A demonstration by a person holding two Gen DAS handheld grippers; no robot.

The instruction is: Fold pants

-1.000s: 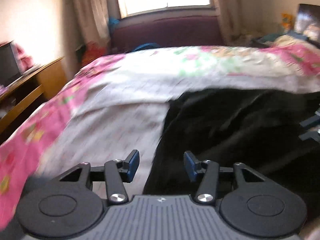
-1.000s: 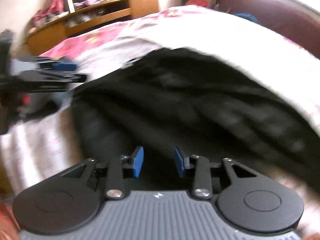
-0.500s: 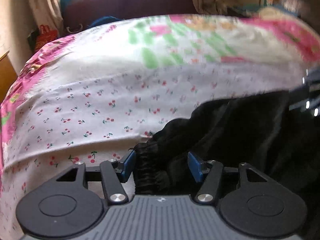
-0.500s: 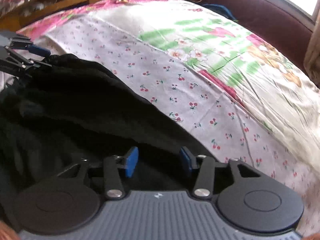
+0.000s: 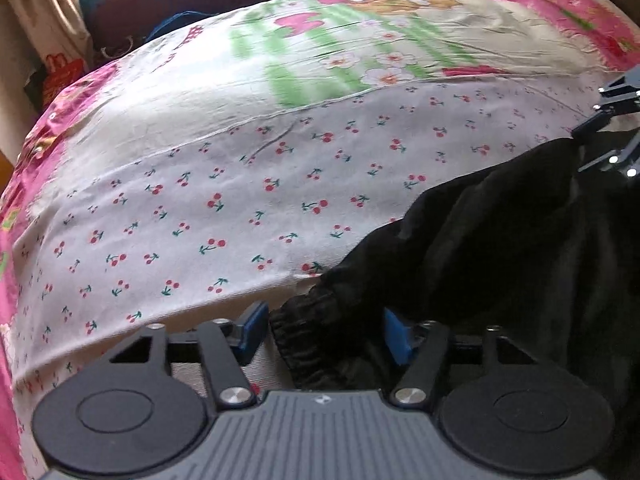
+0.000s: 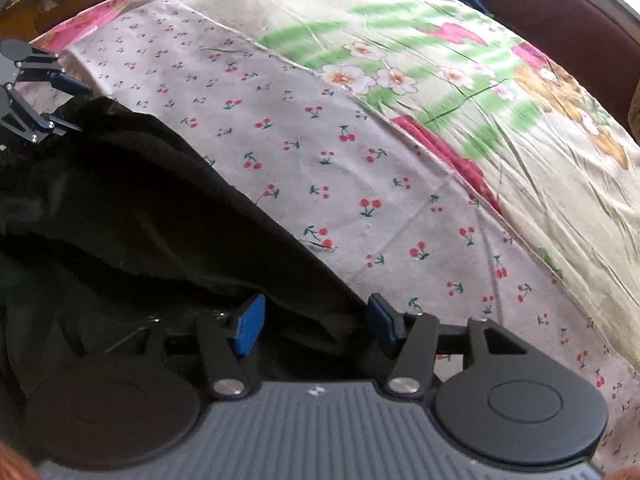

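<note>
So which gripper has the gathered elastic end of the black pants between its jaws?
The left gripper: ruched elastic hem lies between its open jaws; the right gripper straddles smooth fabric.

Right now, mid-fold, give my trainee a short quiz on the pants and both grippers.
1. True or false: the left gripper has its pads pressed shut on the pants.
2. What pattern is on the sheet beside the pants: A stripes, B cherries, C stars?
3. Which part of the pants lies between the left gripper's jaws?

Key: 1 false, the jaws stand apart. 2 B. 3 the gathered elastic hem.

The right gripper has just been opening, with black cloth between its jaws.
</note>
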